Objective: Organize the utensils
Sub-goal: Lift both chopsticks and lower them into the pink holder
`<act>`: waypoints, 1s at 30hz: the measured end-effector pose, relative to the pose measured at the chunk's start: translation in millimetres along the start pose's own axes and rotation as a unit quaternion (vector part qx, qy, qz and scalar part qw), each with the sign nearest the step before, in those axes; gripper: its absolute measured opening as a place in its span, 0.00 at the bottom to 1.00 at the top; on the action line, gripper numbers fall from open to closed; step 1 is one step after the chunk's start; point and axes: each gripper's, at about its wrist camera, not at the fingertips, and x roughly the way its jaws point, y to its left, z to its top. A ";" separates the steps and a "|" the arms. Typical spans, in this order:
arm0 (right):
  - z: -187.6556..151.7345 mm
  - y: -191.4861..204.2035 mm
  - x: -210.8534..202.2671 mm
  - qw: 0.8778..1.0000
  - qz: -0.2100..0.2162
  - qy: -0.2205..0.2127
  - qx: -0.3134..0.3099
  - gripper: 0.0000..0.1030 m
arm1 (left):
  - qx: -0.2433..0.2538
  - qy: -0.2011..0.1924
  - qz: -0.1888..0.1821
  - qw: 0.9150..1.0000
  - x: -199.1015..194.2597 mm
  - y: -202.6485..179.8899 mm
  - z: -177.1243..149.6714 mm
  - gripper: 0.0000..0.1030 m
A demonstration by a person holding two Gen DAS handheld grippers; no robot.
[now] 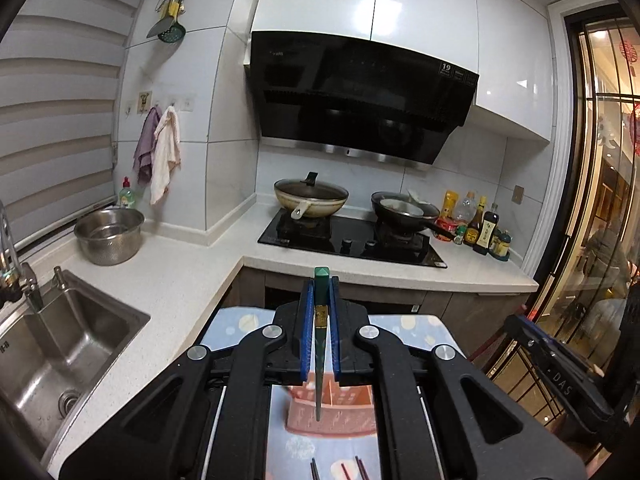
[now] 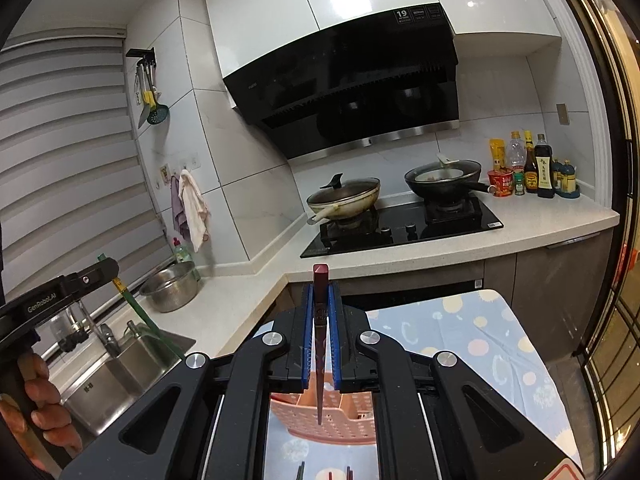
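My left gripper (image 1: 320,284) is shut on a green chopstick (image 1: 320,344), held upright with its thin tip hanging over a pink perforated utensil basket (image 1: 344,408). My right gripper (image 2: 320,290) is shut on a dark red chopstick (image 2: 320,344), its tip also over the pink basket (image 2: 344,412). The left gripper (image 2: 100,270) with its green chopstick (image 2: 152,328) shows at the left of the right wrist view. More chopsticks (image 1: 352,470) lie on the patterned tablecloth (image 1: 404,328) below the basket, partly hidden by the gripper body.
A steel sink (image 1: 60,352) and a steel bowl (image 1: 109,236) are at the left. The stove (image 1: 352,240) carries two pans. Sauce bottles (image 1: 480,224) stand at the counter's right end. A glass door (image 1: 600,200) is at the far right.
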 end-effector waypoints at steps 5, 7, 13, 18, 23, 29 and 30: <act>4.2 -0.7 29.6 1.000 -0.002 0.004 0.006 0.07 | 0.006 0.001 0.001 1.000 28.0 -1.5 5.2 0.07; 0.2 -1.6 43.2 1.000 -0.005 0.014 0.007 0.07 | 0.003 0.012 0.002 1.000 42.9 1.0 0.6 0.07; -20.7 -3.8 75.5 0.998 -0.016 0.053 0.002 0.07 | 0.003 0.045 0.010 0.999 74.1 8.2 -21.7 0.07; -35.8 -8.1 90.9 0.997 -0.025 0.076 0.003 0.07 | -0.002 0.066 0.014 0.998 87.8 15.8 -35.8 0.07; -45.6 -8.5 95.5 0.996 -0.035 0.084 0.001 0.11 | -0.010 0.076 0.016 0.997 92.6 20.1 -42.5 0.10; -45.9 -10.3 83.7 0.996 -0.048 0.071 0.005 0.29 | -0.018 0.072 0.034 0.997 84.9 24.1 -45.8 0.57; -45.1 -11.3 81.1 0.996 -0.048 0.070 0.005 0.29 | -0.020 0.073 0.035 0.997 83.2 25.2 -46.4 0.57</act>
